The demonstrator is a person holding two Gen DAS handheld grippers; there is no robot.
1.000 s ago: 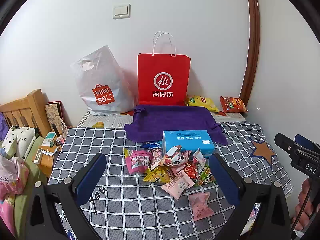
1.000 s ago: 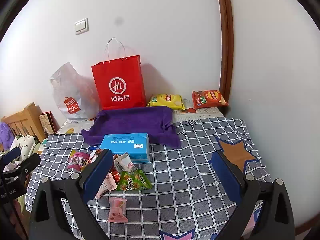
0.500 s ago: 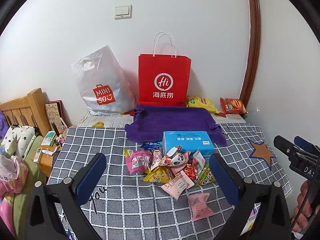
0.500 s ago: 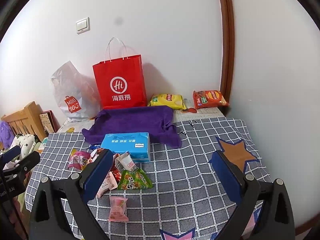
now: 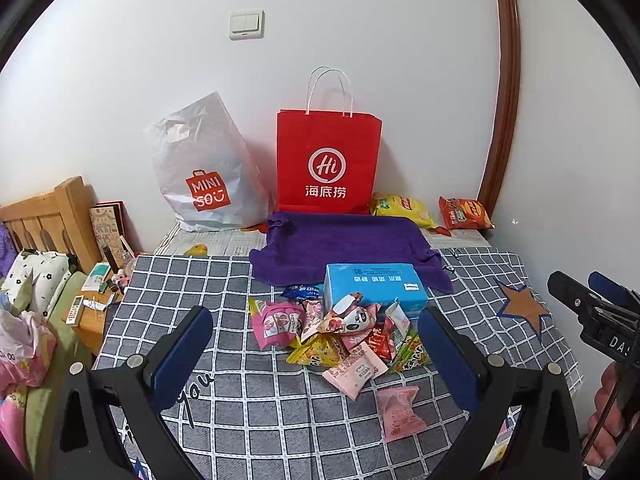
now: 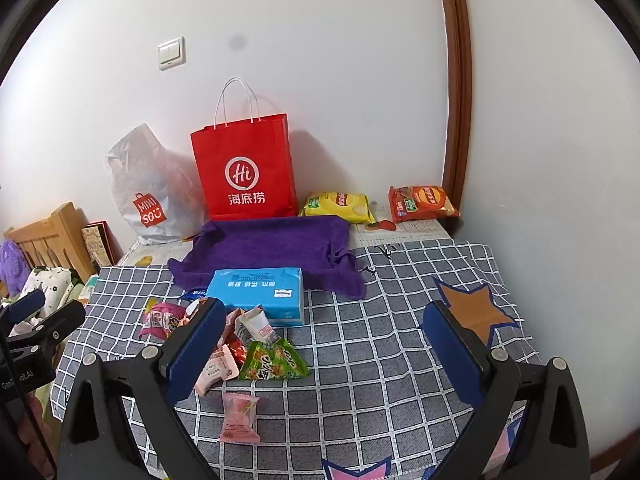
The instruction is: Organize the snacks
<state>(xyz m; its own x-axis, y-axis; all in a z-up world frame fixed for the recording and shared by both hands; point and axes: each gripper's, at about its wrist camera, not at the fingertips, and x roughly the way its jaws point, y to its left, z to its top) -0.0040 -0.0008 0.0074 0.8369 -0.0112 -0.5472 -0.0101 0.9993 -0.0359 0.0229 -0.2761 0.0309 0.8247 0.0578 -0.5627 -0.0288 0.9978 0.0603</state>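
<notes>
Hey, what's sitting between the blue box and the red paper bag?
The purple towel lies between the blue box and the red paper bag; both wrist views show it.

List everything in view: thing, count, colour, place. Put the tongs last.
paper bag: one, red, against the back wall
plastic bag: one, white with red logo, left of the paper bag
chip bags: two, yellow and orange, right of the paper bag
towel: one, purple, in front of the paper bag
box: one, blue, at the towel's front edge
snack pile: many small packets, mixed colours, in front of the box
pink packet: one, alone, nearest the camera
checked cloth: one, grey, under the snacks
left tongs: open, empty
right tongs: open, empty
</notes>
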